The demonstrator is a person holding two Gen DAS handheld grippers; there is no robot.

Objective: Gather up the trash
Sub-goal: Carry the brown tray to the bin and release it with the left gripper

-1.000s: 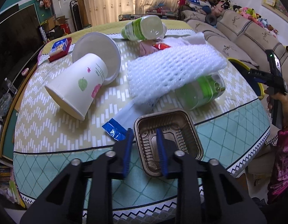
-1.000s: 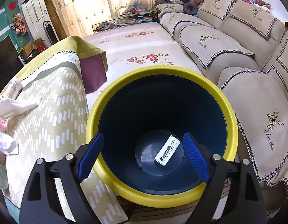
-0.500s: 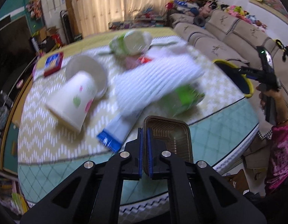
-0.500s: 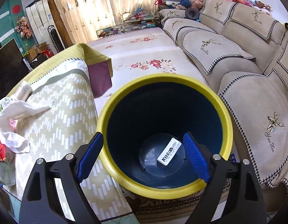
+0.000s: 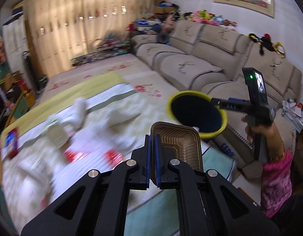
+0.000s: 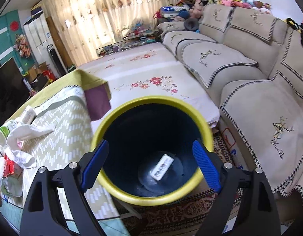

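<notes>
Lifted off the table since a second ago, the brown plastic tray (image 5: pixel 179 147) now hangs in my left claw (image 5: pixel 153 161), clenched on its near rim and swung toward the yellow-rimmed bin (image 5: pixel 196 114). It looks light, thin and springy — I'd pinch the rim, as now, not the ribbed floor. My right claw (image 6: pixel 151 167) gapes wide above the bin — holding nothing. A white label (image 6: pixel 162 167) lies at the bin's bottom; its print is too small to read.
</notes>
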